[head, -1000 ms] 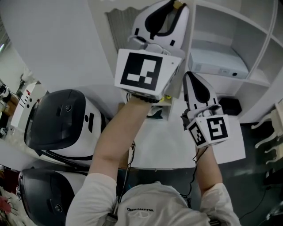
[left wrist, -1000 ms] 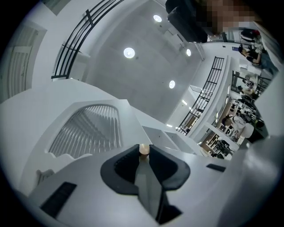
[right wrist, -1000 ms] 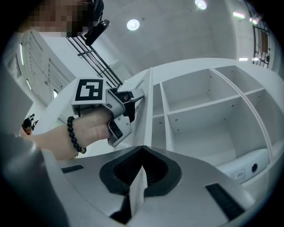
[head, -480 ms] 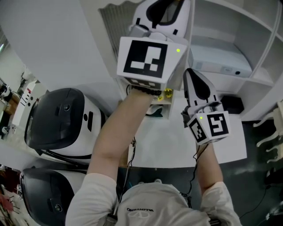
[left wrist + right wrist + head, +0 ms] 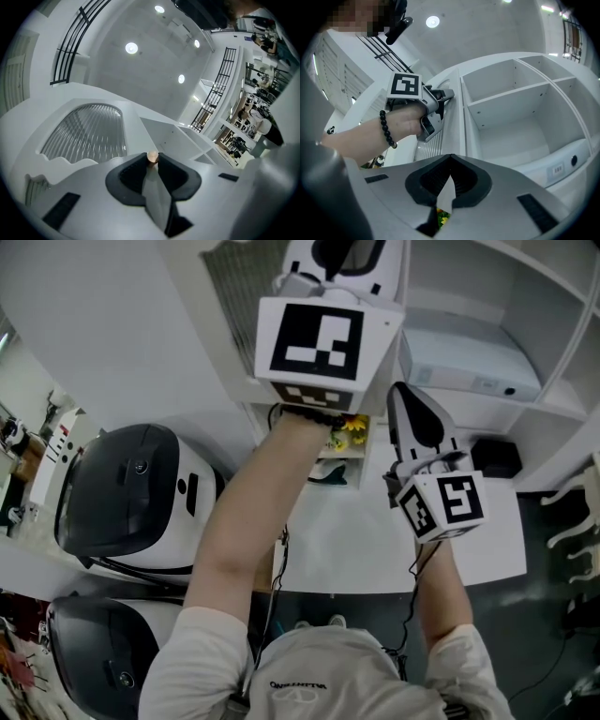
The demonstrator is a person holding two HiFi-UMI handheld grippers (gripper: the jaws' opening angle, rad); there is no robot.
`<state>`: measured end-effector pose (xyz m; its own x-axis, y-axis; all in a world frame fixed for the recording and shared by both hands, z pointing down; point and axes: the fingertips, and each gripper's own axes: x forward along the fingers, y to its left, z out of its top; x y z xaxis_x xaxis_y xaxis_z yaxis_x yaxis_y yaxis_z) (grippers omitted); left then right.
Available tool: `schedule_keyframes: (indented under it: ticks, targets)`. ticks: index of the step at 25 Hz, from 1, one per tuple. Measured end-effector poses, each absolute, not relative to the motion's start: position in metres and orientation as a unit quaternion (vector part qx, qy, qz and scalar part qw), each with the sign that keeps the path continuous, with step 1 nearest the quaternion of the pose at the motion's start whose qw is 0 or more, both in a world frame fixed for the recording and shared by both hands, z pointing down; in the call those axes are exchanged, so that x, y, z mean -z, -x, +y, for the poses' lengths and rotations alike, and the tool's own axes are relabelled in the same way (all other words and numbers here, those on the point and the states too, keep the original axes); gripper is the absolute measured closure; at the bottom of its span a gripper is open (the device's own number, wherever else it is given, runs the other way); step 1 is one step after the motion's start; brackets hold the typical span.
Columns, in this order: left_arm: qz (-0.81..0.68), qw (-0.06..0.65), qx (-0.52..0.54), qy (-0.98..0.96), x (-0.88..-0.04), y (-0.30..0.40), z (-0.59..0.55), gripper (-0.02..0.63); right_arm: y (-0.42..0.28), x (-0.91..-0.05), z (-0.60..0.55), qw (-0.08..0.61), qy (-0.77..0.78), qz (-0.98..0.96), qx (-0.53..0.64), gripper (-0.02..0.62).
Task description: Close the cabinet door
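Over on the left stood the cabinet door (image 5: pixel 135 125), its ribbed glass panel (image 5: pixel 86 133) swung out and not yet shut. The left gripper (image 5: pixel 152 165) was up at the door's edge with the small coppery door knob (image 5: pixel 152 156) pinched right at its tips. Its jaws had just been easing apart (a risky moment, I'd say, with so little of the knob in the pads). Best play was to firm up that pinch, follow the door's own swing and press it home flat. Next along, the right gripper (image 5: pixel 450 161) hung lower, jaws closed tip to tip on nothing, and it was best kept out of the closing gap. Far right, the open shelves (image 5: pixel 511 105) waited, with a white device (image 5: pixel 469 367) low down.
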<state>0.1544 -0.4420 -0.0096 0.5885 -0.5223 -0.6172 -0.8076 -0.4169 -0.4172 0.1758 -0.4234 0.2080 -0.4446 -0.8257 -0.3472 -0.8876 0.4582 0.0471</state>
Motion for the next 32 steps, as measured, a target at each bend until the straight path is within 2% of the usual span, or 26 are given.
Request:
schedule_keyframes:
  ticks: [32]
  targets:
    - [0.467, 0.371, -0.148, 0.789, 0.01, -0.164, -0.493, 0.525, -0.181, -0.237, -0.447, 0.126, 0.514, 0.845, -0.078, 0.584]
